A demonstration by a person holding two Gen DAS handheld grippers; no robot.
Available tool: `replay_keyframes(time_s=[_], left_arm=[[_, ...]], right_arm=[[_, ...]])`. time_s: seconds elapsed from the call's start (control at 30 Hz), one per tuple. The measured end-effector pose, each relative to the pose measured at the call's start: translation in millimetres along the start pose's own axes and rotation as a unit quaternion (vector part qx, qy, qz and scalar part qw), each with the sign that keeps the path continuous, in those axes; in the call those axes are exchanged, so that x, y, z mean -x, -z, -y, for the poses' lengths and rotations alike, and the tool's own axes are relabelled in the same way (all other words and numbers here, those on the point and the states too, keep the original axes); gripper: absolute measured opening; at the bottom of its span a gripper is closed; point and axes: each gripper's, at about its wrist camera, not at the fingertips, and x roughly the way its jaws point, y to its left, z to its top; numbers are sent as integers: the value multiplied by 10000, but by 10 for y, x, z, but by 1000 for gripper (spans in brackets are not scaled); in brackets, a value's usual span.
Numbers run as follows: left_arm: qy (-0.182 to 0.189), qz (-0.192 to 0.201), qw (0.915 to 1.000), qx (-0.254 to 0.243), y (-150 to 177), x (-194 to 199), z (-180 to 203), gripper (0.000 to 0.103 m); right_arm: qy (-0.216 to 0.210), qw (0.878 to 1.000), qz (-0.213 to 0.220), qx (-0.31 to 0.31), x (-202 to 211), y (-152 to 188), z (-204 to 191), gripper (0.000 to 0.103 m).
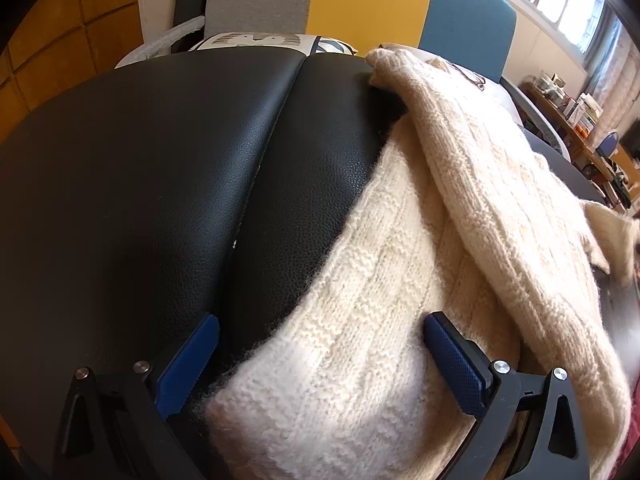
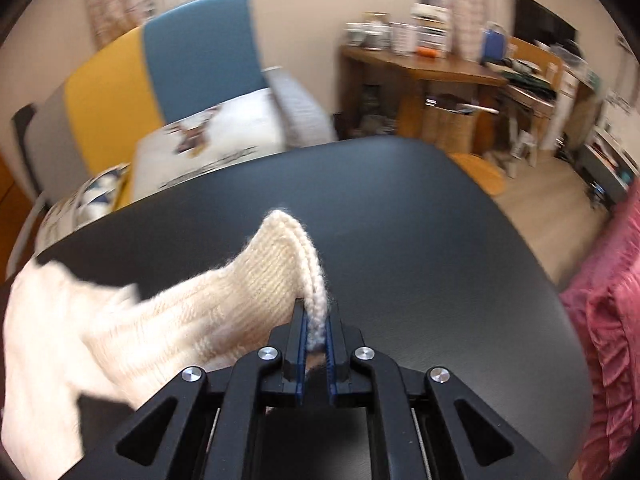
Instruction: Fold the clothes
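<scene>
Two blue-padded fingers of our left gripper (image 1: 320,364) stand wide apart over the cream cable-knit sweater (image 1: 460,240), which lies on black grained leather cushions (image 1: 160,180); from the right wrist, our right gripper (image 2: 316,344) pinches the sweater's ribbed cuff (image 2: 296,256) above a smooth dark table (image 2: 440,260).

Cream sweater (image 1: 360,360) on black leather surface (image 1: 160,180)

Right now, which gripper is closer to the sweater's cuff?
Right. The right gripper is clamped on the cuff; the left gripper hangs open over the sweater body.
</scene>
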Motion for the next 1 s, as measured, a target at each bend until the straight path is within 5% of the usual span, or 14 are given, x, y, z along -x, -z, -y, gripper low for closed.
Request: replay_keyframes(time_s=[0.3,0.47,0.53,0.6,0.63,0.73,0.83,0.9,1.0], left_arm=[[-46,37,10000,49,-88,-101,114,103],[-46,56,9999,77,-88,-107,113,103],[-33,109,9999,95,-88,-114,121,103],[-27,170,9998,123,-75,-109,121,103],[-26,201,9997,142,-66,-105,119,103],[-26,257,9994,215,-44,-86,108,103],[36,254,9991,340,-33,-46,75,103],[106,292,9988,384,-35,-6,40,103],[148,440,9980,434,-40,91,-38,103]], right_arm=[[612,9973,-371,-184,-504,-69,434,10],[1132,9923,-186,-464,-345,-24,390,30],[1435,9880,75,-558,-146,27,219,47],[1117,9927,248,-381,40,112,-122,83],[816,9960,295,-210,106,179,-356,87],[-461,9971,266,536,225,433,-1220,87],[-1614,9808,95,1086,271,685,-2052,77],[-2080,9694,-168,1291,260,831,-2529,57],[-2159,9581,-445,1831,229,1089,-3148,51]])
